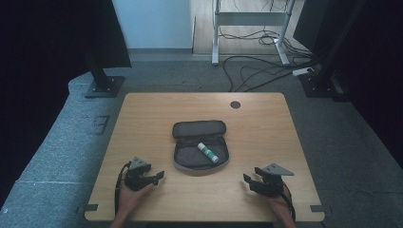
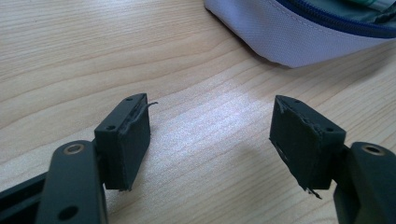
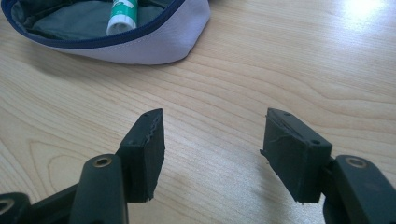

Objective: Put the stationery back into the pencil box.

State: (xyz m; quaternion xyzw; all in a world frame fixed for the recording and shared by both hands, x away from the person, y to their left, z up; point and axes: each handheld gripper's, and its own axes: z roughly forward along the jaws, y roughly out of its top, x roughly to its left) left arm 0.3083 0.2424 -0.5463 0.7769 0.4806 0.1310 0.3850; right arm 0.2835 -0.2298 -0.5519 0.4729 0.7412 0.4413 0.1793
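Resting low on the table [image 1: 142, 107], my left gripper [image 1: 158, 176] sits near the front left corner, jaws spread wide with nothing between them; its own view shows bare wood grain in the gap and the pale lower edge of the case [image 2: 299, 32] just ahead to the right. At centre, the case [image 1: 200, 142] lies unzipped and folded open, lid flap back toward the far side, dark lining up. A white-and-green tube [image 1: 207, 152] lies inside the near half, tilted, toward its right side. The right gripper view catches the tube [image 3: 122, 14] poking above the blue zip line. On the far side, a small dark round grommet [image 1: 235, 104] marks the tabletop. At right, my right gripper [image 1: 247, 181] rests near the front edge, also spread wide and holding nothing, pointing in toward the case but well apart from it.

I judge the work to be about the case and its tube, and it reads two ways: either the tube is already stowed and only closing and zipping is left, or the case has been opened and the tube has yet to come out. Neither gripper touches anything, so the handling itself is not in progress at this moment. Either way, one gripper will likely need to steady the fabric while the other works.
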